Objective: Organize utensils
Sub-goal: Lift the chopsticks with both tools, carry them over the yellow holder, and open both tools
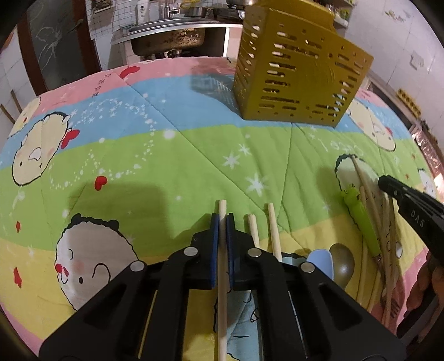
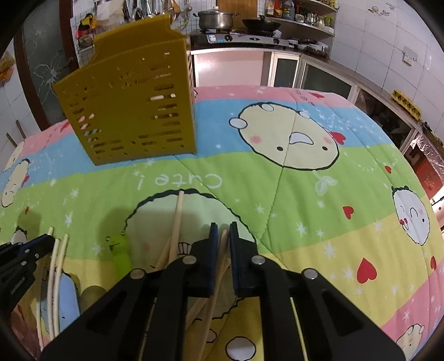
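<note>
A yellow slotted utensil holder [image 1: 299, 69] stands at the far side of the cartoon quilt; it also shows in the right wrist view [image 2: 133, 105]. My left gripper [image 1: 222, 219] is shut on a pale wooden chopstick [image 1: 222, 277]. Two more chopsticks [image 1: 273, 233] lie just right of it. My right gripper [image 2: 222, 230] has its jaws closed around a wooden chopstick [image 2: 219, 266]. Other chopsticks [image 2: 176, 225], a green frog-handled utensil [image 2: 120, 252], a blue spoon [image 1: 319, 261] and a metal spoon [image 1: 342, 263] lie between the grippers.
The quilt [image 2: 305, 194] covers the table. Behind it stand a sink counter [image 1: 172, 33] and a stove with a pot [image 2: 216, 19]. The right gripper's black body [image 1: 410, 211] shows at the left wrist view's right edge.
</note>
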The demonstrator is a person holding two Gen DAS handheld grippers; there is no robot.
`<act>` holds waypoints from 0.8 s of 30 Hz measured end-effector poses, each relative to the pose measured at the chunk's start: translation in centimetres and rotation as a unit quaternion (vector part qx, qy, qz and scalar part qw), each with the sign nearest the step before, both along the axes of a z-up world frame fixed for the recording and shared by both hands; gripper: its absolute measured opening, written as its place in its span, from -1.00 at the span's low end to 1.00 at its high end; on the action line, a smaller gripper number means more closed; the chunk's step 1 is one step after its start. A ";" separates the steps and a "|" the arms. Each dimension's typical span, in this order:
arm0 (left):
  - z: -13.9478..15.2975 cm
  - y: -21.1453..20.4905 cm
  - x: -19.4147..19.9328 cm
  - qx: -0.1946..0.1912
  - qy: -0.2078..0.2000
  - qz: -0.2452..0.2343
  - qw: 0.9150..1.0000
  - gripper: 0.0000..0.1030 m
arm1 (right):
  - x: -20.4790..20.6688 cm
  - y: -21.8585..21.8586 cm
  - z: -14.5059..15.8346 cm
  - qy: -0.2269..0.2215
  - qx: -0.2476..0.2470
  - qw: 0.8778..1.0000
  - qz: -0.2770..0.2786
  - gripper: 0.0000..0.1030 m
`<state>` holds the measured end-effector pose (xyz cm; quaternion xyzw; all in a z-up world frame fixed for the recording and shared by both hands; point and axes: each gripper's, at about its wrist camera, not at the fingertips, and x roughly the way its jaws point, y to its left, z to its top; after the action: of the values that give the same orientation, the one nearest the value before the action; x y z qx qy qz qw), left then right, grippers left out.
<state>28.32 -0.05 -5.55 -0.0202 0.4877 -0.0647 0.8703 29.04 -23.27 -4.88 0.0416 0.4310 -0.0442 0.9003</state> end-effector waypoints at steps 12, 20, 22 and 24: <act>6.8 1.7 -2.9 -0.031 -0.119 0.012 0.992 -0.92 | -3.0 -0.3 5.2 -0.111 0.012 0.994 0.010 -0.88; 11.3 2.1 -5.2 -0.048 -0.201 0.017 0.978 -0.92 | -5.0 -0.8 8.8 -0.190 0.017 0.982 0.011 -0.88; 11.9 1.9 -5.3 -0.051 -0.214 0.019 0.975 -0.92 | -5.4 -0.9 9.6 -0.211 0.013 0.977 0.008 -0.88; 12.4 1.9 -5.9 -0.054 -0.231 0.022 0.971 -0.92 | -5.6 -1.0 10.0 -0.224 0.014 0.974 0.009 -0.88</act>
<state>22.46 1.88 6.87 -0.0625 0.2689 -0.0745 0.9582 23.46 -24.31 5.16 0.0593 0.2191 -0.0198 0.9737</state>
